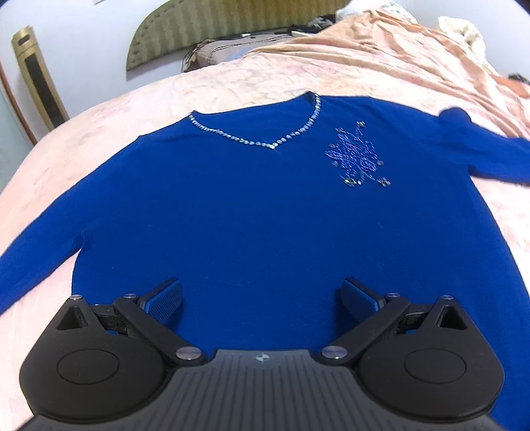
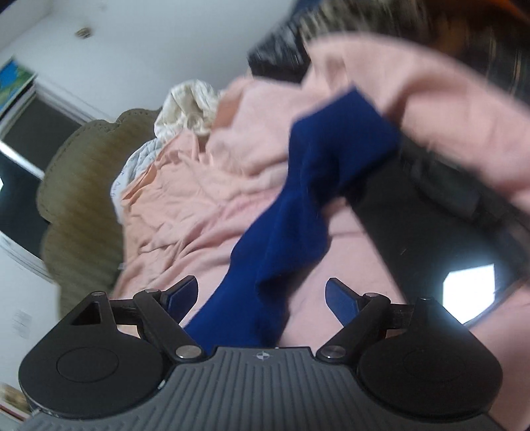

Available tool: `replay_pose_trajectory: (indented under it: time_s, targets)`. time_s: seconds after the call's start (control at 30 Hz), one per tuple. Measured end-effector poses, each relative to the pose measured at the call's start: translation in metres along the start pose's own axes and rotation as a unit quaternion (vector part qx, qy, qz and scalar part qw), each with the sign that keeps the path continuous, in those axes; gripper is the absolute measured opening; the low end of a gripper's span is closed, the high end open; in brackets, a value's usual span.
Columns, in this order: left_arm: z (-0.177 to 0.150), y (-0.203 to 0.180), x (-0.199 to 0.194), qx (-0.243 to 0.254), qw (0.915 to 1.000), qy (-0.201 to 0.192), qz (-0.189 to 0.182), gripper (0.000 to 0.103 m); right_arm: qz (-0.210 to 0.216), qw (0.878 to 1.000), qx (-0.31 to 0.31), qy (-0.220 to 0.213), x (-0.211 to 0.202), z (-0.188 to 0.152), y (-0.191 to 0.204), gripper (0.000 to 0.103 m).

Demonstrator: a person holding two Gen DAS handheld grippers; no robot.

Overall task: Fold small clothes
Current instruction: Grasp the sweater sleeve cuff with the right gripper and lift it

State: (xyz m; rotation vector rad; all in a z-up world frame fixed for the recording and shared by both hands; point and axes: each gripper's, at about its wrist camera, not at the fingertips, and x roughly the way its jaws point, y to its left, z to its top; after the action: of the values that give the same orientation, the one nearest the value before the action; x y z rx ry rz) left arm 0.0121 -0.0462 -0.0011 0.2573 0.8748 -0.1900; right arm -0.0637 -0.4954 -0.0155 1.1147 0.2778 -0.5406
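A royal blue V-neck sweater [image 1: 232, 205] lies spread flat, front up, on a pink bedsheet [image 1: 99, 116]. Rhinestones line its neckline [image 1: 275, 141] and a beaded motif [image 1: 356, 155] sits on the chest. My left gripper [image 1: 261, 296] is open and empty, hovering over the sweater's lower body near the hem. In the right wrist view, one blue sleeve [image 2: 298, 212] runs from between the fingers up across the sheet to its cuff [image 2: 344, 132]. My right gripper [image 2: 261, 296] is open, its fingers straddling the sleeve without closing on it. That view is blurred.
A padded olive headboard [image 1: 212, 30] stands at the far end of the bed, also visible in the right wrist view [image 2: 86, 185]. A rumpled peach blanket [image 1: 414, 56] and cream bedding [image 2: 188, 106] lie at the far right. A gold tower appliance [image 1: 36, 76] stands at the left.
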Motion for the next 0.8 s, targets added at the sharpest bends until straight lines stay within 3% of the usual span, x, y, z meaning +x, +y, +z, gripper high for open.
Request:
replay_pose_trajectory:
  time_s: [0.07, 0.27, 0.33, 0.4, 0.47, 0.53, 0.6, 0.67, 0.73, 0.77, 0.8]
  targets:
    - [-0.001, -0.004, -0.001, 0.013, 0.9999, -0.004, 0.01, 0.103, 0.014, 1.0, -0.002, -0.005, 0.011, 0.003, 0.002, 0.082]
    - [0.001, 0.007, -0.002, 0.001, 0.9998, -0.004, 0.018, 0.103, -0.013, 0.997, 0.02, -0.069, 0.035, 0.033, 0.009, 0.066]
    - [0.001, 0.011, -0.002, -0.003, 0.9998, -0.002, 0.017, 0.103, -0.038, 0.995, 0.012, -0.089, 0.04, 0.048, 0.009, 0.056]
    - [0.0, 0.015, -0.001, -0.005, 0.9999, -0.001, 0.016, 0.103, -0.058, 0.995, -0.004, -0.083, 0.045, 0.058, 0.01, 0.013]
    - [-0.002, 0.02, -0.001, -0.009, 0.9998, -0.002, 0.016, 0.103, -0.071, 0.993, -0.035, -0.084, 0.044, 0.062, 0.022, 0.013]
    - [-0.004, 0.024, -0.002, -0.015, 0.9998, -0.002, 0.016, 0.103, -0.074, 0.984, -0.117, -0.108, 0.03, 0.055, 0.051, 0.012]
    - [-0.005, 0.028, -0.002, -0.022, 0.9997, 0.0, 0.014, 0.103, -0.071, 0.962, -0.227, -0.132, 0.017, 0.034, 0.095, 0.013]
    - [-0.007, 0.031, -0.003, -0.028, 0.9995, 0.001, 0.011, 0.103, -0.045, 0.929, -0.341, -0.139, 0.006, -0.001, 0.143, 0.013]
    - [-0.009, 0.034, -0.005, -0.031, 0.9995, 0.001, 0.01, 0.103, 0.011, 0.886, -0.452, -0.105, 0.001, -0.05, 0.186, 0.017]
    - [-0.01, 0.036, -0.007, -0.031, 0.9995, -0.001, 0.01, 0.103, 0.053, 0.864, -0.498, -0.056, 0.002, -0.076, 0.202, 0.031]
    - [-0.011, 0.038, -0.009, -0.031, 0.9995, -0.003, 0.011, 0.103, 0.092, 0.848, -0.522, 0.004, 0.004, -0.097, 0.213, 0.051]
